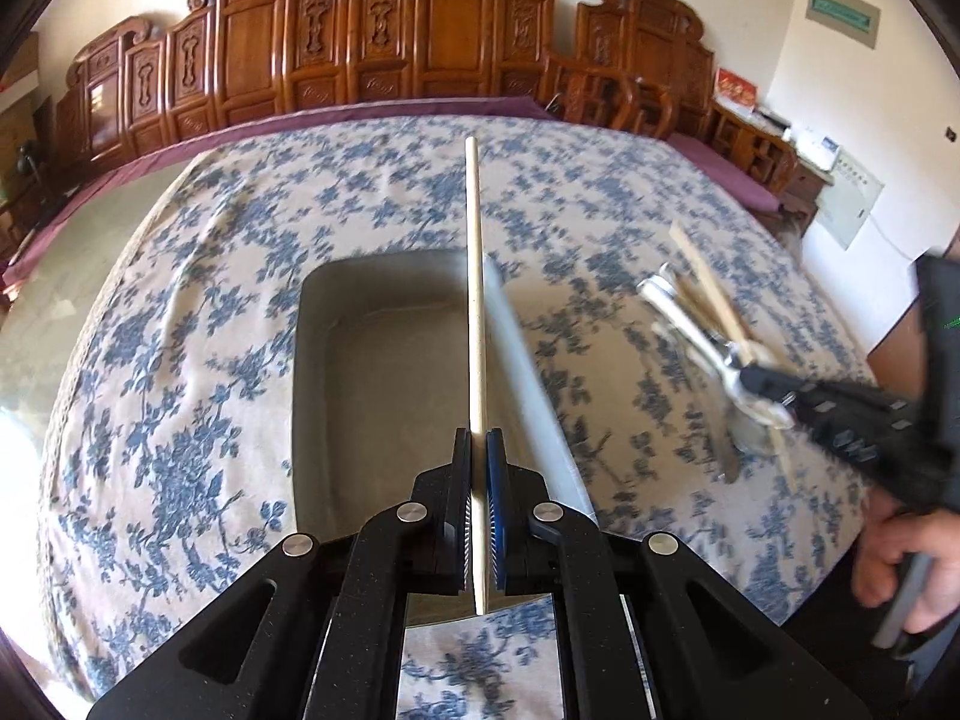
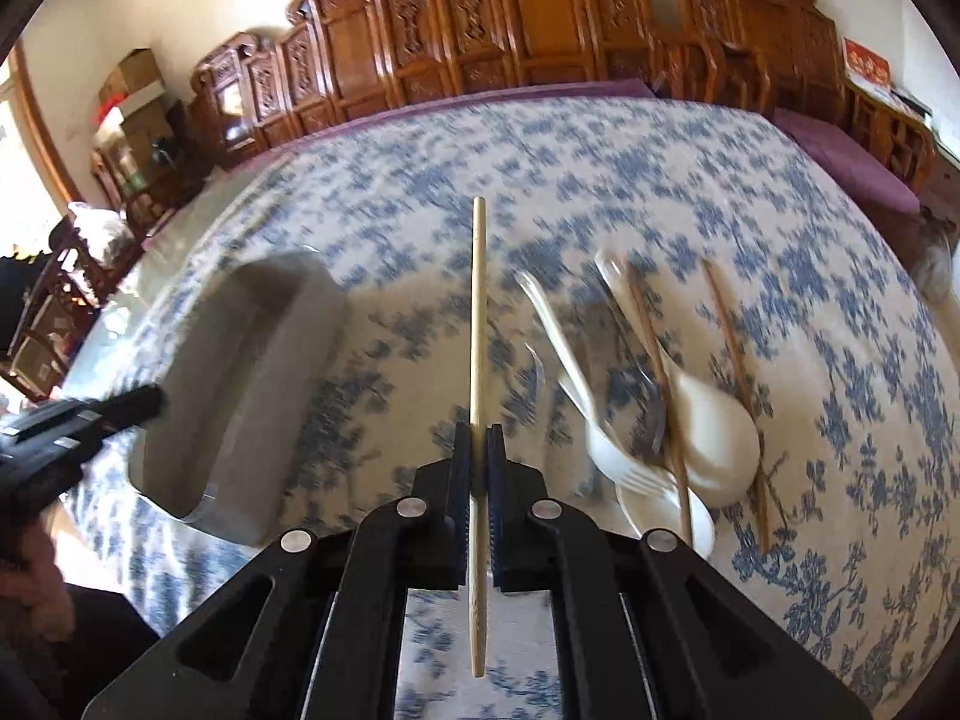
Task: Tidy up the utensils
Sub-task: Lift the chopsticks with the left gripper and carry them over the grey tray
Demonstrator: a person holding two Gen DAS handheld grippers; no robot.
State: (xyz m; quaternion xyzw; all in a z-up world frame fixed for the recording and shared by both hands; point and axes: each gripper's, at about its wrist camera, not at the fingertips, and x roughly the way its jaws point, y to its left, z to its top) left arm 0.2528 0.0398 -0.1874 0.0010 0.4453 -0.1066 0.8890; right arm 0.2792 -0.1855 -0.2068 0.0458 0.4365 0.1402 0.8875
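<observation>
My left gripper [image 1: 479, 438] is shut on a pale chopstick [image 1: 474, 300], which points away over the grey tray [image 1: 372, 396]. My right gripper [image 2: 479, 432] is shut on a light wooden chopstick [image 2: 478, 312], held above the floral cloth. To its right lies a pile of utensils: a white spoon [image 2: 714, 444], a white fork [image 2: 606, 450] and brown chopsticks [image 2: 735, 360]. The tray [image 2: 252, 360] sits to the left in the right wrist view, with the left gripper [image 2: 144, 405] at its near edge. In the left wrist view the right gripper [image 1: 750, 378] hovers, blurred, over the pile.
A blue floral cloth [image 1: 180, 360] covers the table. Carved wooden furniture [image 1: 360, 48] lines the back wall behind a purple cushion [image 2: 852, 162]. A person's hand [image 1: 900, 570] grips the right tool's handle at the lower right.
</observation>
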